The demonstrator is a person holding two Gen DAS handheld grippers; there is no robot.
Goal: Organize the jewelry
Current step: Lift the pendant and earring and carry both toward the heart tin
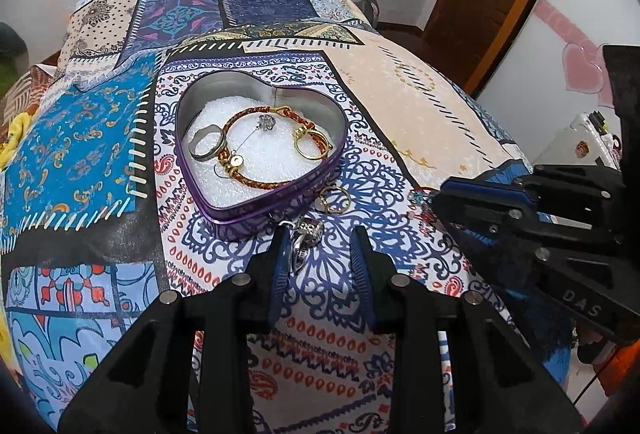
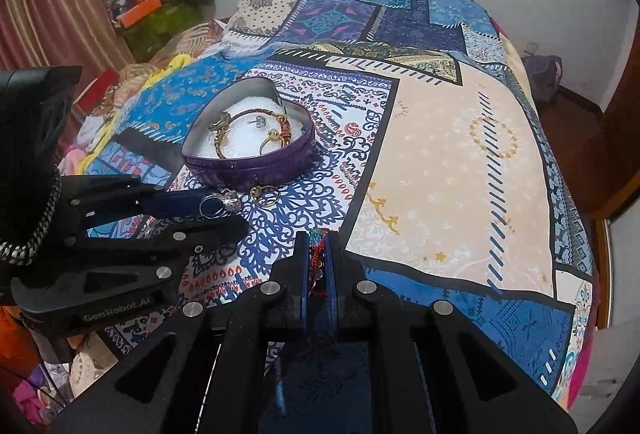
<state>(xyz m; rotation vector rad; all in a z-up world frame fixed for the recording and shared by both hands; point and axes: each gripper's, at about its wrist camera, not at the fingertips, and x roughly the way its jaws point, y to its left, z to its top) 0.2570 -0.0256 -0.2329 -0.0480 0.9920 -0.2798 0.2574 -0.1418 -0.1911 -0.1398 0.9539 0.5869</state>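
Two pieces are in play: the right gripper [image 2: 317,258] is clamped on a red-and-teal beaded bracelet [image 2: 316,250], while the left gripper's [image 1: 320,254] wide-apart fingers straddle a sparkly silver ring [image 1: 306,238], which could slip sideways on closing. Beyond, a thin gold ring [image 1: 336,199] lies against the purple heart-shaped tin [image 1: 224,212] on the patchwork bedspread [image 1: 420,106], easy to nudge.

One purple heart-shaped tin [image 1: 276,210] is lying on the bedspread, holding one braided red-and-gold bracelet [image 1: 256,180], one wide silver band ring [image 1: 205,143], one gold ring [image 1: 313,147] and one crystal pin [image 1: 266,122]. Outside are sitting one gold ring [image 1: 337,199] and one ornate silver ring [image 1: 306,239] (the latter between gripper fingers).
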